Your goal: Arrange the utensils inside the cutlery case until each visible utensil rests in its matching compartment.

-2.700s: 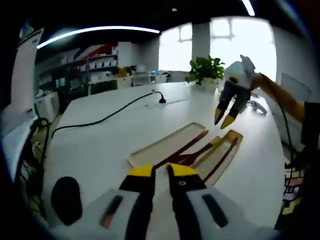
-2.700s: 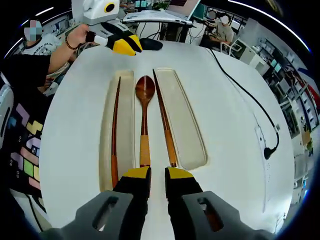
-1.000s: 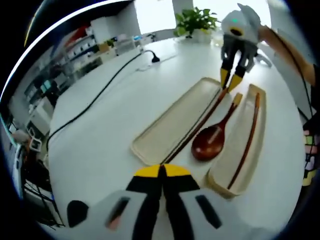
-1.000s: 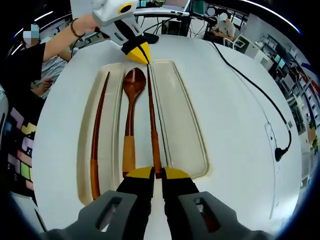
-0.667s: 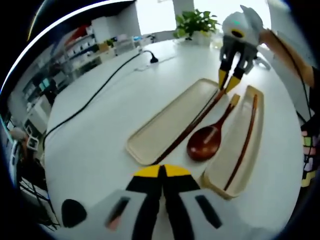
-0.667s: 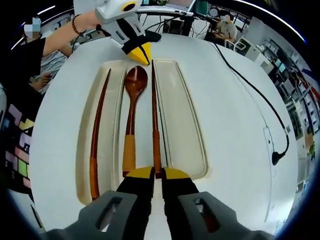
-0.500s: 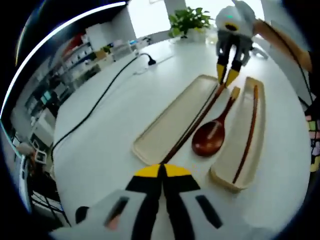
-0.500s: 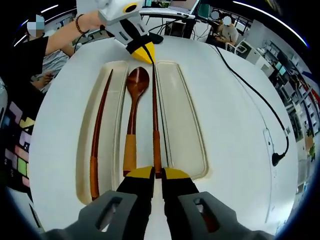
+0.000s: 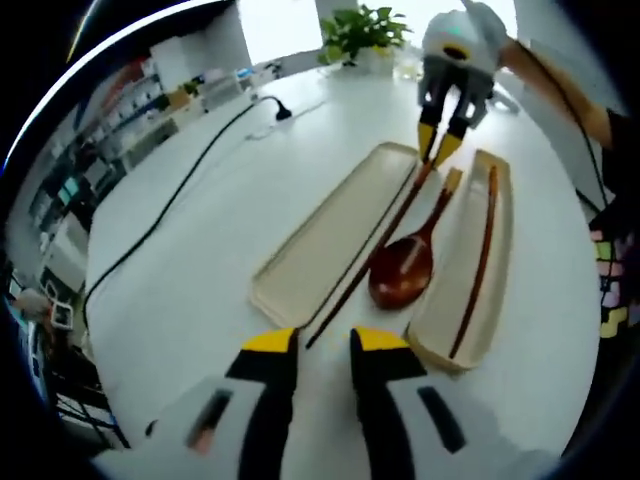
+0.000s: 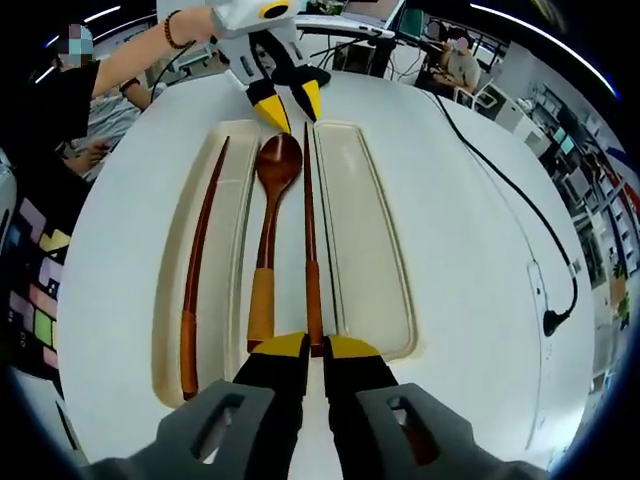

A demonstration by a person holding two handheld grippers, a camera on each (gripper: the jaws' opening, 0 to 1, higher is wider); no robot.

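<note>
The left gripper (image 9: 323, 345) has just let go: its jaws, pinched on the chopstick's tip half a second ago, now stand wide apart with the tip lying loose between them. The right gripper (image 10: 306, 346) stays clamped narrow on the thick end of that chopstick (image 10: 308, 245), which runs along the rim of the right-hand tray (image 10: 362, 240), on the edge rather than down in it. With one end freed, I judge the stick is ready to be nudged into place by the right side alone. The wooden spoon (image 10: 268, 230) lies between the two trays on the worktop (image 10: 480, 330); a second chopstick (image 10: 200, 270) already rests inside the left-hand tray (image 10: 165, 330).
</note>
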